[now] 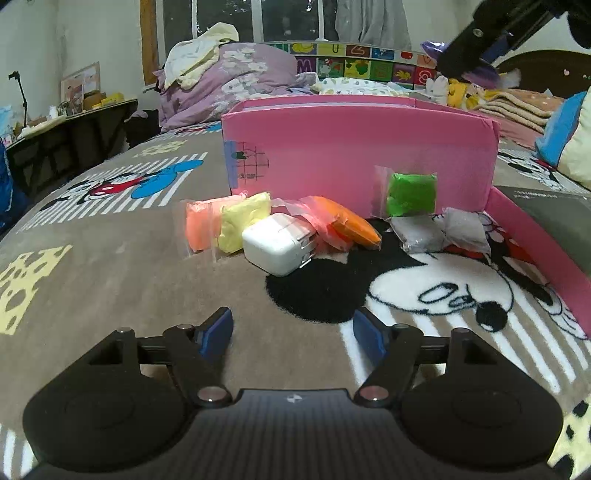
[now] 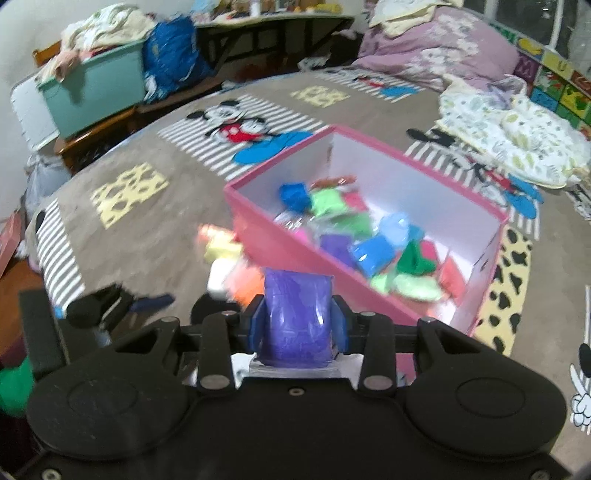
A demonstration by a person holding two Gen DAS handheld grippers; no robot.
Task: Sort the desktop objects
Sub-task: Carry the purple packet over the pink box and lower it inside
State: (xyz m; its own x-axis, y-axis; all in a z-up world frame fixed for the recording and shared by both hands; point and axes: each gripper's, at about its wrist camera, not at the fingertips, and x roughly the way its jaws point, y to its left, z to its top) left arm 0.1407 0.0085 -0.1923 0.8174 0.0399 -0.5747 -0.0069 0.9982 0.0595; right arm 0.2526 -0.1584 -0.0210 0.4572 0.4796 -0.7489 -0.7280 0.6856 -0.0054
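Note:
My left gripper (image 1: pixel 292 334) hovers open above the cartoon blanket, nothing between its blue pads. Ahead of it lie a white charger (image 1: pixel 277 248), a pale orange clay bag (image 1: pixel 197 227), a yellow one (image 1: pixel 242 221), an orange one (image 1: pixel 351 225), a green one (image 1: pixel 410 194) leaning on the pink box (image 1: pixel 354 144), and two grey ones (image 1: pixel 441 230). My right gripper (image 2: pixel 298 317) is shut on a purple clay bag (image 2: pixel 297 317), held above the near wall of the pink box (image 2: pixel 288 247), which holds several coloured clay bags (image 2: pixel 369 236). The right gripper (image 1: pixel 480 44) also shows at the left wrist view's top right.
A pink lid (image 1: pixel 535 236) with a grey booklet (image 1: pixel 554 206) lies to the right of the loose bags. Piled bedding (image 1: pixel 229 81) and clothes sit behind the box. A teal bin (image 2: pixel 96 88) and a table (image 2: pixel 273 22) stand beyond the bed's edge.

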